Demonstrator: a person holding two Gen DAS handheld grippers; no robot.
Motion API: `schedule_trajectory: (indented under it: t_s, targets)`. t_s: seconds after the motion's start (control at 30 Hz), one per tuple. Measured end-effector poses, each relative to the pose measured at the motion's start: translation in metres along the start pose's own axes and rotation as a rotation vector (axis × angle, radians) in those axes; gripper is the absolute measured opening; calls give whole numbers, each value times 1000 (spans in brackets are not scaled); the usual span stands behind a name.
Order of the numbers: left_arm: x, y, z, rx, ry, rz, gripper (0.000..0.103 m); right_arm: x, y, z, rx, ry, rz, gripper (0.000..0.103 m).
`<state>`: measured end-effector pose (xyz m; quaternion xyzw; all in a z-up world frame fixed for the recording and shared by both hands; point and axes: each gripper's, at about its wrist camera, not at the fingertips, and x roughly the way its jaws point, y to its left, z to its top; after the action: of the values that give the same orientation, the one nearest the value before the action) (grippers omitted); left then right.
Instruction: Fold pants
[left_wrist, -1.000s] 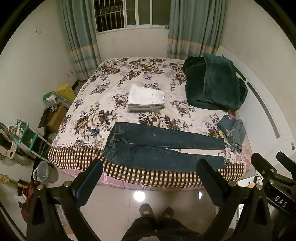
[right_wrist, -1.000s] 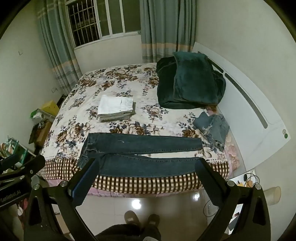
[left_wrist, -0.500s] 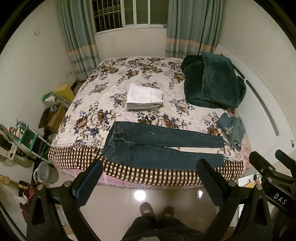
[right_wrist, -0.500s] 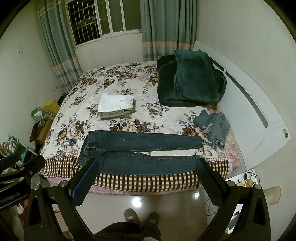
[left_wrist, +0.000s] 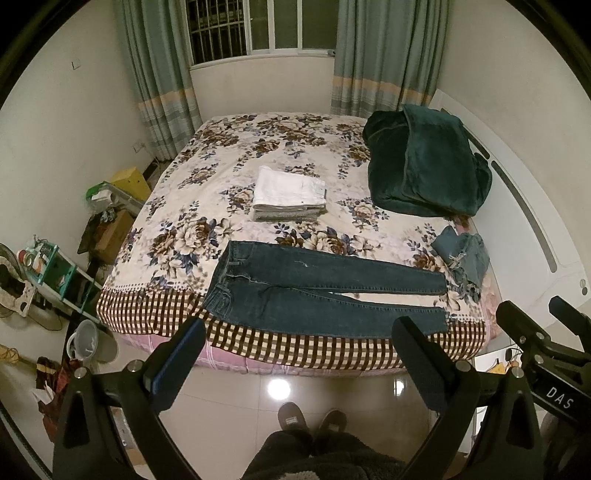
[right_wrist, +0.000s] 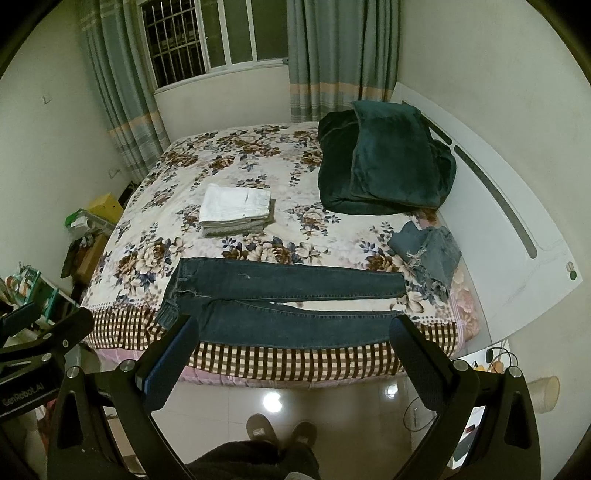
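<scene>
A pair of dark blue jeans (left_wrist: 321, 291) (right_wrist: 280, 299) lies flat along the near edge of the bed (left_wrist: 207, 177), waistband to the left, both legs stretched to the right. My left gripper (left_wrist: 299, 343) hangs open above the floor, short of the bed, with nothing between its fingers. My right gripper (right_wrist: 291, 343) is open too and just as empty, held at the same distance from the jeans. In the left wrist view the right gripper's body (left_wrist: 543, 347) shows at the right edge.
A stack of folded white and grey clothes (left_wrist: 290, 197) sits mid-bed. A dark green blanket (left_wrist: 424, 162) is piled at the back right, a small crumpled denim piece (left_wrist: 463, 254) beside the jeans' cuffs. Clutter and a bucket (left_wrist: 88, 341) stand left; the person's feet (left_wrist: 312, 424) are on the tiled floor.
Both views have shifted slightly, tilting upward a little so the bed sits lower in frame. The jeans and both open grippers are as before.
</scene>
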<state>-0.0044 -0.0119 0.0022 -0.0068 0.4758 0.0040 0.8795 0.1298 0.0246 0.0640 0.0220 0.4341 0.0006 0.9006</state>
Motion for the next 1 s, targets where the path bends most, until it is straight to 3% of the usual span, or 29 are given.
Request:
schedule_trajectory:
  t_s: [1.0]
  targets:
    - [-6,5,-1,-8,-1,-6,103,-2,2,2,-4,0,5,103]
